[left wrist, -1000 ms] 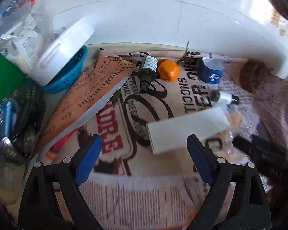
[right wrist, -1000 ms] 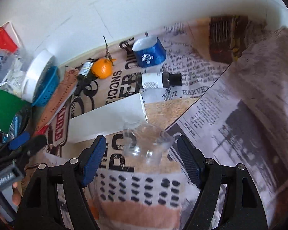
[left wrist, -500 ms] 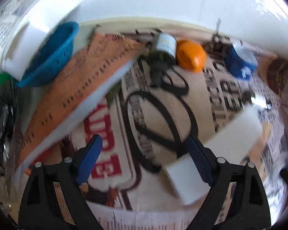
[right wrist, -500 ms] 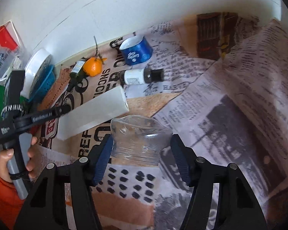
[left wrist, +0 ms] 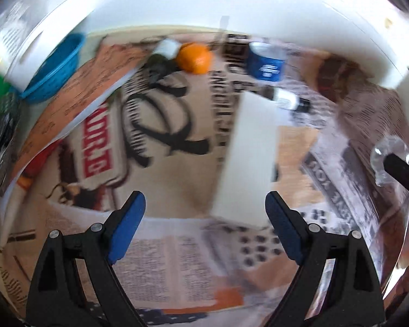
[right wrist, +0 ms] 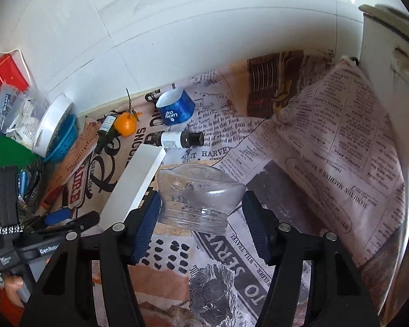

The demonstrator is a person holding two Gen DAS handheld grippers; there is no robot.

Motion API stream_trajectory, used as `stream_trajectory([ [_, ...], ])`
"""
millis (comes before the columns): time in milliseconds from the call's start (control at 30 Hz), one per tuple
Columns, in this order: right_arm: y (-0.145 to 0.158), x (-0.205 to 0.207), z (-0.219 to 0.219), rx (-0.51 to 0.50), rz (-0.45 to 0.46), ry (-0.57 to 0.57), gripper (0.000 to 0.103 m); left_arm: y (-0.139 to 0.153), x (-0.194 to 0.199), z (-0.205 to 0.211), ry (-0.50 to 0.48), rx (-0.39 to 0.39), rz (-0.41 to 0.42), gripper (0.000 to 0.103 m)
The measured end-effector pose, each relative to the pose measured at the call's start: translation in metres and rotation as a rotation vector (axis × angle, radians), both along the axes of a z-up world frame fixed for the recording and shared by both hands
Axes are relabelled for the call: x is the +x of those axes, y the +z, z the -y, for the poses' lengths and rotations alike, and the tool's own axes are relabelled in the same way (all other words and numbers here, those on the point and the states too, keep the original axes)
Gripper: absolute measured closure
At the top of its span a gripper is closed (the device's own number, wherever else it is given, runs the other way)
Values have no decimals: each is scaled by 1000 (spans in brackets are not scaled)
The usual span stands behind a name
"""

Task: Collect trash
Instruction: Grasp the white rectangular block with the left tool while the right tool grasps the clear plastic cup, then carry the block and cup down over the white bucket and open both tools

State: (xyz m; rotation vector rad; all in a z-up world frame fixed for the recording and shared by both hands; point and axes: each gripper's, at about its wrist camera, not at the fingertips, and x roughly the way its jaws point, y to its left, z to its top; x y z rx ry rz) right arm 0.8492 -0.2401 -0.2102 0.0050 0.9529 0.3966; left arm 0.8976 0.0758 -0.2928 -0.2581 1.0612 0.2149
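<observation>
Since a second ago, the right gripper has closed on the clear plastic cup and lifted it off the newspaper-print cloth; the cup is squashed between both blue pads. The left gripper has swung across, its jaws wide apart and holding nothing, with the long white box now at its 12 o'clock. In the right wrist view, a blue paper cup, an orange and two small bottles lie toward 11 o'clock, near the white wall. A blue basket sits at 9 o'clock.
</observation>
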Motion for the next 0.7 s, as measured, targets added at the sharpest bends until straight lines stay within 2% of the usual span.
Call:
stream_trajectory([
  [133, 2, -3, 3, 4, 3, 1, 45, -11, 13, 17, -34, 29, -15, 16],
  [367, 3, -15, 12, 7, 2, 0, 45, -27, 16, 24, -28, 45, -38, 34],
  [467, 4, -20, 16, 4, 6, -1, 45, -27, 11, 30, -38, 104, -17, 44],
  [700, 15, -40, 13, 9, 32, -8, 45, -20, -16, 27, -29, 61, 31, 45],
])
